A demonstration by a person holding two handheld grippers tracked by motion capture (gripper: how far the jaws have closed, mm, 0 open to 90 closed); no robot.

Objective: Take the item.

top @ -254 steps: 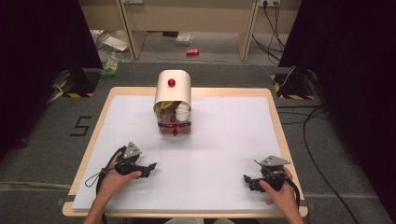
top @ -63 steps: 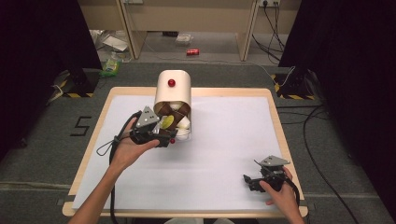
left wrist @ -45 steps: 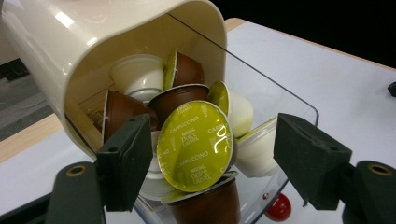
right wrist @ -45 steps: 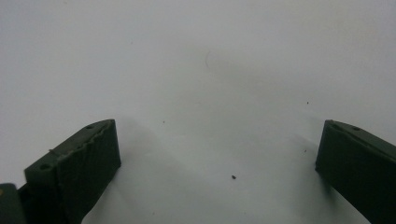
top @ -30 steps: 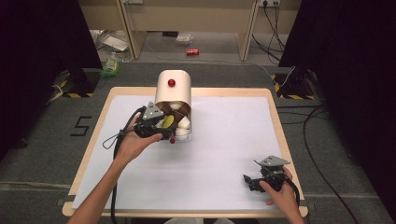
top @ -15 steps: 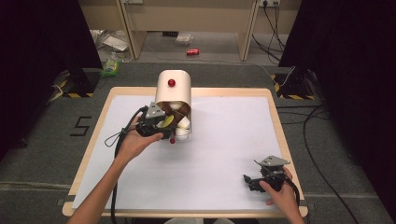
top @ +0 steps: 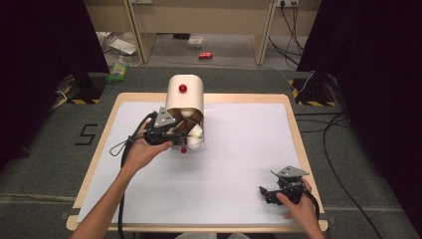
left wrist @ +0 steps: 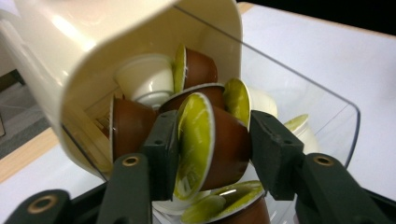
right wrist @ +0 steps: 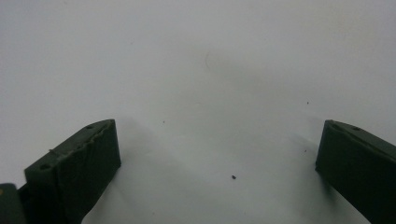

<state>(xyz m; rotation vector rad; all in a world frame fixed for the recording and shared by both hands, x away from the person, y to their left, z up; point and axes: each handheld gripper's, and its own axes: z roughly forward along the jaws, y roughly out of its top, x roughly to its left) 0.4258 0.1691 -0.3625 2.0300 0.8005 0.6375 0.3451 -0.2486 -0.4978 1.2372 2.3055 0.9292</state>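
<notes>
A cream dispenser (top: 184, 94) with a red knob and a clear front bin (left wrist: 322, 112) stands at the table's back centre, holding several brown and white coffee capsules. My left gripper (top: 175, 133) is at the bin's mouth. In the left gripper view its jaws press both sides of a brown capsule with a green lid (left wrist: 210, 147), so my left gripper (left wrist: 209, 149) is shut on it. My right gripper (top: 271, 194) rests near the front right edge of the table; in the right gripper view its jaws stand wide apart over the bare white surface, and my right gripper (right wrist: 217, 163) is open.
The table (top: 249, 149) has a white top with a wooden rim. A small red ball (top: 183, 150) sits at the dispenser's front lip. Cables and a red can (top: 204, 55) lie on the floor beyond the table.
My left gripper moved from the front left of the table up to the dispenser and closed on a brown capsule. In the last second it barely shifted. The right gripper stayed put.
</notes>
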